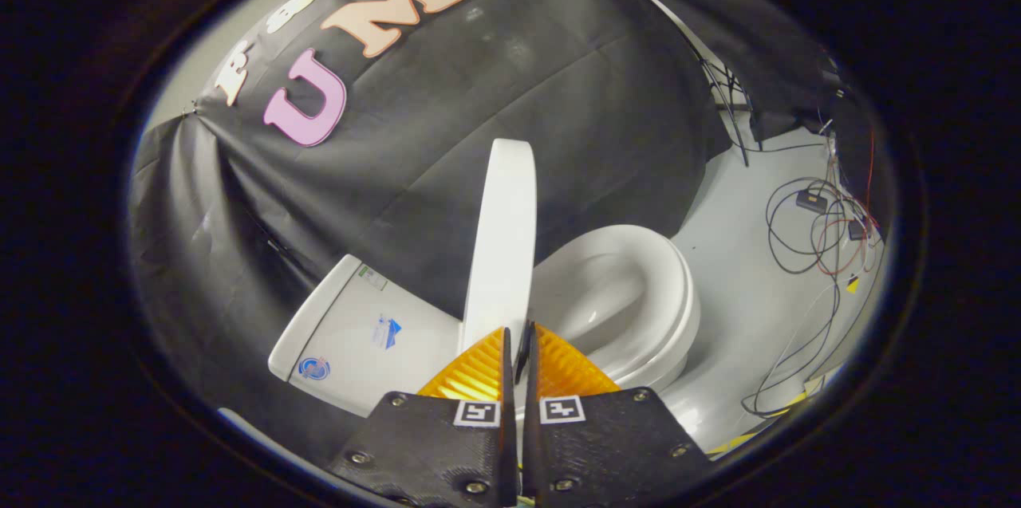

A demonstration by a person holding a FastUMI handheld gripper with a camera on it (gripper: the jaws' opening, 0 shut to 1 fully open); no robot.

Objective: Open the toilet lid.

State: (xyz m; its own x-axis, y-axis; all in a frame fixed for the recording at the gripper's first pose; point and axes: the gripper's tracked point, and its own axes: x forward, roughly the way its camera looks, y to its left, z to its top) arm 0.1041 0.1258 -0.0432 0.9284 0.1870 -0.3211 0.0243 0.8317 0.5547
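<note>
black cloth wall [494,133]; pale floor [742,285] strewn with loose cables [821,237].

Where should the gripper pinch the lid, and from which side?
Take the lid by its thin free edge, coming edge-on from the front. It stands raised, edge toward the camera, between tank and bowl, so that slim rim is what fits the fingers. The gripper sits nearly closed just before it.

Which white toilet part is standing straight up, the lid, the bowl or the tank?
The lid. It stands on edge just ahead of the closed gripper; the bowl and tank sit low.
</note>
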